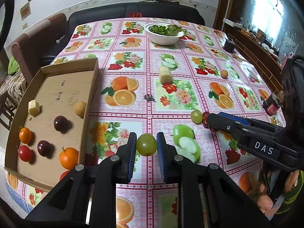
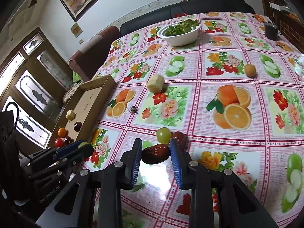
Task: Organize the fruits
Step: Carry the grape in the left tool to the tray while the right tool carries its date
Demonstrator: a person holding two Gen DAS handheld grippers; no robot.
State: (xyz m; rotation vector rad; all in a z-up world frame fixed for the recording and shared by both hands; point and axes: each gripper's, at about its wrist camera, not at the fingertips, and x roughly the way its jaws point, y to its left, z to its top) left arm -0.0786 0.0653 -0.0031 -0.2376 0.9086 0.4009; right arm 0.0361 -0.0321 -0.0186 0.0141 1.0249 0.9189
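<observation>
Green grape [image 1: 146, 144] clamped between left gripper [image 1: 146, 146] pads, lifted over tablecloth [image 1: 133, 72], just right of cardboard tray [image 1: 90, 87]. Red date [image 2: 155, 154] clamped in right gripper [image 2: 156, 156], near second grape [image 2: 163, 135] and another date [image 2: 178, 135] lying on cloth. In tray: oranges [image 1: 68, 157], plums [image 1: 60, 123], tomato [image 1: 24, 153], pale chunk [image 1: 34, 108]. Far: salad bowl [image 1: 163, 38].

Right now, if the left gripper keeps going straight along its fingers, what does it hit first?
Probably the tablecloth. The left gripper, holding a green grape, points down at bare cloth right of the cardboard tray; depth is uncertain.
</observation>
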